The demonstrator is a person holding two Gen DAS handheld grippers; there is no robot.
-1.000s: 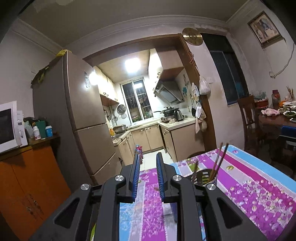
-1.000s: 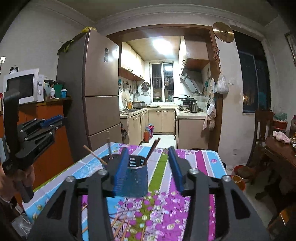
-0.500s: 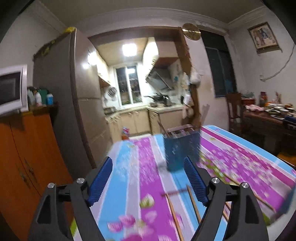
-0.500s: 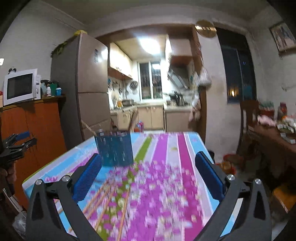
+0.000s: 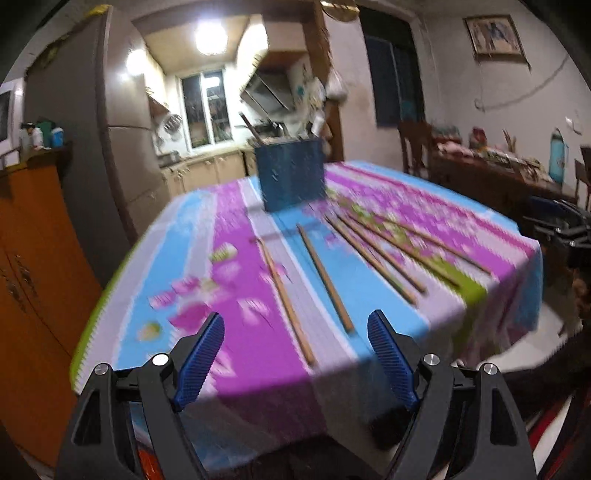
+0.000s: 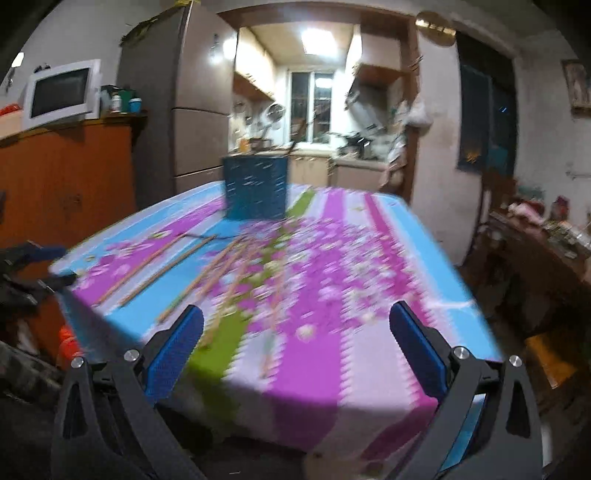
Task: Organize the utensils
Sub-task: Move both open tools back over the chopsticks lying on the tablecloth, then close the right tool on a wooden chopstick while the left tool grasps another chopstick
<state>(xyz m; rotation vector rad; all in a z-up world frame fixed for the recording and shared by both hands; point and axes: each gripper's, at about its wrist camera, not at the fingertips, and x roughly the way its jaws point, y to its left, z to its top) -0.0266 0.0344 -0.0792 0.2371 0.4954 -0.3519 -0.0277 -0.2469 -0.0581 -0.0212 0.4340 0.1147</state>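
Approach step: both tongs (image 5: 295, 354) (image 6: 295, 343) gaped empty short of the worktop (image 5: 192, 236); next, pinch a chopstick (image 5: 325, 280) for the holder (image 5: 290, 177).

No text, label, brand or number can be read in either view; both are blurred by motion; the framed picture (image 5: 494, 36) on the wall and the bottles (image 5: 56, 136) on the cabinet show no legible writing.
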